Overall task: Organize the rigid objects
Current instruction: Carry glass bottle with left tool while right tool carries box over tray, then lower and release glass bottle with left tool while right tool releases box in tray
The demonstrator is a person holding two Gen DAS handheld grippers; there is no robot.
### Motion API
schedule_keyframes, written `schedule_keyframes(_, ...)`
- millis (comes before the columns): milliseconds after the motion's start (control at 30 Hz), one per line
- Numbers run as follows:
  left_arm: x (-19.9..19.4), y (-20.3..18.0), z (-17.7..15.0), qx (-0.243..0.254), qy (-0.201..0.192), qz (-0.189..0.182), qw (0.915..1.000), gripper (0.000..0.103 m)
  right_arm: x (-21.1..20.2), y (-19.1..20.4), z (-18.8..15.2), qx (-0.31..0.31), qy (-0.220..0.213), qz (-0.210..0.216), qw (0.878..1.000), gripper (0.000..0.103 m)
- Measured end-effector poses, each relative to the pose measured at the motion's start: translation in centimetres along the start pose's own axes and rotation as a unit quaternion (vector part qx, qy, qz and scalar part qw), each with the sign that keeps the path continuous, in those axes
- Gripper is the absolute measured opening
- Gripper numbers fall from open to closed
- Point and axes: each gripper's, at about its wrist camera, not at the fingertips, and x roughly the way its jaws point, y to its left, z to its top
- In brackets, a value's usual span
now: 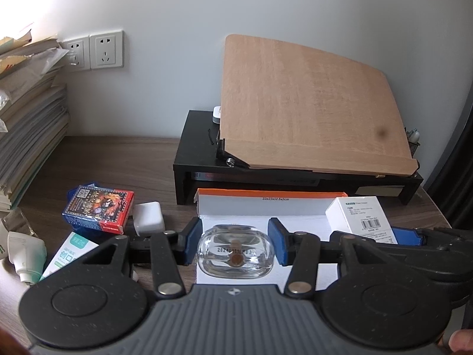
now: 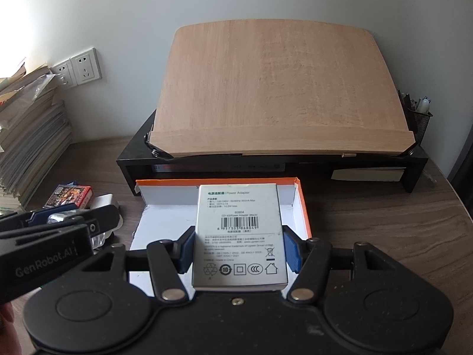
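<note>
A clear glass bottle (image 1: pixel 233 251) lies on its side between the blue pads of my left gripper (image 1: pixel 235 238), which is shut on it just above the open white carton with an orange rim (image 1: pixel 266 195). My right gripper (image 2: pixel 239 247) is shut on a white power adapter box (image 2: pixel 239 230), holding it barcode side up over the same carton (image 2: pixel 304 207). In the left wrist view the adapter box (image 1: pixel 359 214) and the right gripper (image 1: pixel 372 233) sit at the right. The left gripper (image 2: pixel 71 222) with the bottle (image 2: pixel 60 217) shows at the right wrist view's left edge.
Left of the carton lie a playing-card pack (image 1: pixel 97 210), a white charger cube (image 1: pixel 147 219), a green-and-white box (image 1: pixel 71 251) and a white tube (image 1: pixel 26 254). A paper stack (image 1: pixel 29 118) fills the far left. Behind stands a black riser (image 1: pixel 189 153) bearing a wooden board (image 1: pixel 310 103).
</note>
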Motion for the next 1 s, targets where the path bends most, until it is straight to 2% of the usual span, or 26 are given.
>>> schedule_keyframes(700,3.7,0.5,0.0,-0.004,0.026,0.0,0.9996,0.05,4.9,-0.6,0.9,-0.002,0.043,-0.007,0.999,0.071)
schedule_keyframes(833,4.6,0.7,0.2,-0.007,0.029,0.001,0.9995,0.049,5.6,-0.9,1.3,-0.008,0.042,-0.006,0.999,0.071)
schedule_keyframes(1000,5.4,0.5,0.6,-0.005,0.03,-0.005,0.9995,0.049,5.1,-2.1,1.8,0.008,0.02,-0.008,1.0,0.075)
